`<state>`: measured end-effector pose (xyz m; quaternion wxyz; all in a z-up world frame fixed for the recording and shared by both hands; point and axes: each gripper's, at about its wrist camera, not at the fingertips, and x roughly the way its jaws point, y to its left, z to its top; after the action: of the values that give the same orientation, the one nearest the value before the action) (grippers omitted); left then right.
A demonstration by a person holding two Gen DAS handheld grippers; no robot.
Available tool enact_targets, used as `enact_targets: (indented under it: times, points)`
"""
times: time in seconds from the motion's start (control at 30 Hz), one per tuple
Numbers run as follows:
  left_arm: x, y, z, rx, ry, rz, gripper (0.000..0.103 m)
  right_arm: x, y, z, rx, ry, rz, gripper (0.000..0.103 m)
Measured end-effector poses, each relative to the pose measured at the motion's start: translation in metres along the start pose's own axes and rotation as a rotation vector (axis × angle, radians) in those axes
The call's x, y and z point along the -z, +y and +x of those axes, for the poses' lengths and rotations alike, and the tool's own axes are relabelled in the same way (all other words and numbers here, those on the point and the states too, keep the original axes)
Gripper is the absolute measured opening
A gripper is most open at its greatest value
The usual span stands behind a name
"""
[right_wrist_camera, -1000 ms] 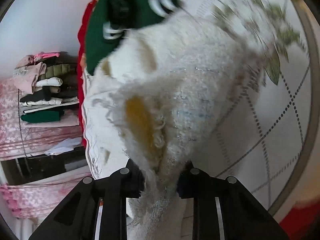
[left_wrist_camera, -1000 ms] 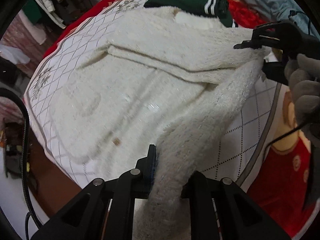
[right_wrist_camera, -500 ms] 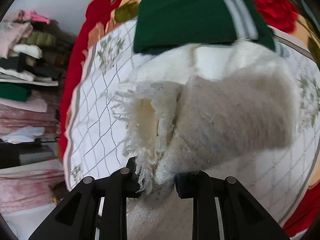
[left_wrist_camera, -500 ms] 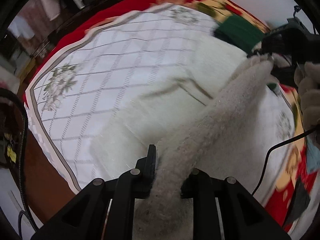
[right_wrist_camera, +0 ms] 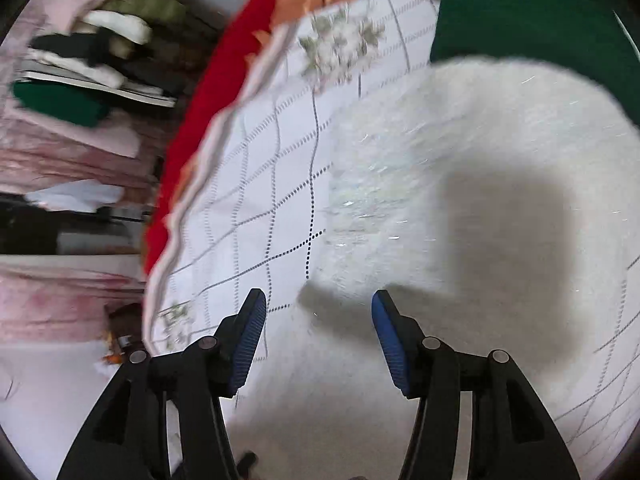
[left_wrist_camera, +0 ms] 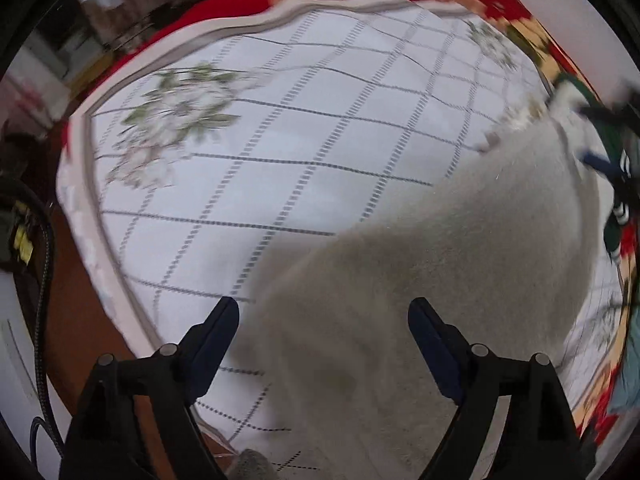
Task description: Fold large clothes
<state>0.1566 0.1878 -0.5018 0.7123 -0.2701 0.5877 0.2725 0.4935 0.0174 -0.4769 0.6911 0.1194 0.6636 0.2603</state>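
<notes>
With both tools let go, time to check the fold before the next one. White fluffy garment (left_wrist_camera: 460,264) lies folded on the quilted white bedspread (left_wrist_camera: 280,140), filling lower centre to right of left wrist view; in right wrist view same garment (right_wrist_camera: 460,168) fills centre and right, w/ a dark shadow block on it. Should press the top layer flat, line up edges, then re-grip at far corners for the next fold; pile is thick & springy, so prob. needs a firm smoothing pass or it pops back up. Worth keeping clear of the green striped garment (right_wrist_camera: 528,12) at upper right, touching or just overlapping the white one's far edge — can't tell which.

Left gripper (left_wrist_camera: 324,320): jaws spread wide, nothing between the pads, hovering just over garment's near edge. Right gripper (right_wrist_camera: 319,312): also wide apart, empty, blue pads (right_wrist_camera: 248,340) clear of fabric. Right tool also visible as a blur at right edge of left view.

Vs. 0.5 s ago: both were clamped on a raised strip of the garment stretched between them; now released, fabric dropped flat. Vs. 1 s ago: garment was spread open across the bedspread, now a more compact shape, more bare bedspread at left. Red blanket (right_wrist_camera: 224,80) and clothes shelf (right_wrist_camera: 88,60) at upper left, blurred.
</notes>
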Motion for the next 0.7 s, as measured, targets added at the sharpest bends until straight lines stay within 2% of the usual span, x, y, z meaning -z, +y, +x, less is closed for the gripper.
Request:
enact_targets:
  times: [0.07, 0.13, 0.2, 0.27, 0.37, 0.43, 0.57, 0.6, 0.67, 0.7]
  points:
    - [0.004, 0.009, 0.006, -0.047, 0.003, -0.023, 0.087, 0.008, -0.027, -0.030, 0.021, -0.047, 0.015, 0.071]
    - [0.005, 0.017, 0.023, -0.086, 0.020, -0.037, 0.087, 0.014, -0.059, -0.052, 0.072, -0.092, 0.042, 0.079]
    - [0.006, 0.021, 0.041, -0.129, 0.031, -0.046, 0.090, 0.019, -0.105, -0.068, 0.127, -0.116, 0.108, 0.079]
    - [0.006, 0.022, 0.056, -0.136, 0.051, -0.061, 0.095, 0.018, -0.142, -0.068, 0.131, -0.121, 0.164, 0.079]
    - [0.005, 0.015, 0.060, -0.159, 0.031, -0.041, 0.096, 0.007, -0.196, -0.050, 0.063, -0.118, 0.225, 0.079]
    - [0.003, 0.007, 0.059, -0.182, 0.009, -0.008, 0.096, -0.002, -0.217, -0.030, 0.007, -0.112, 0.243, 0.079]
    - [-0.001, -0.002, 0.059, -0.210, -0.005, 0.037, 0.096, -0.010, -0.246, 0.010, -0.215, -0.100, 0.318, 0.078]
    - [-0.004, -0.005, 0.060, -0.221, -0.010, 0.051, 0.096, -0.010, -0.244, 0.013, -0.231, -0.115, 0.313, 0.073]
    - [-0.008, -0.011, 0.058, -0.252, -0.025, 0.079, 0.096, -0.007, -0.246, 0.012, -0.252, -0.142, 0.330, 0.037]
    - [-0.009, -0.014, 0.057, -0.266, -0.030, 0.092, 0.096, -0.002, -0.251, 0.007, -0.281, -0.162, 0.358, 0.035]
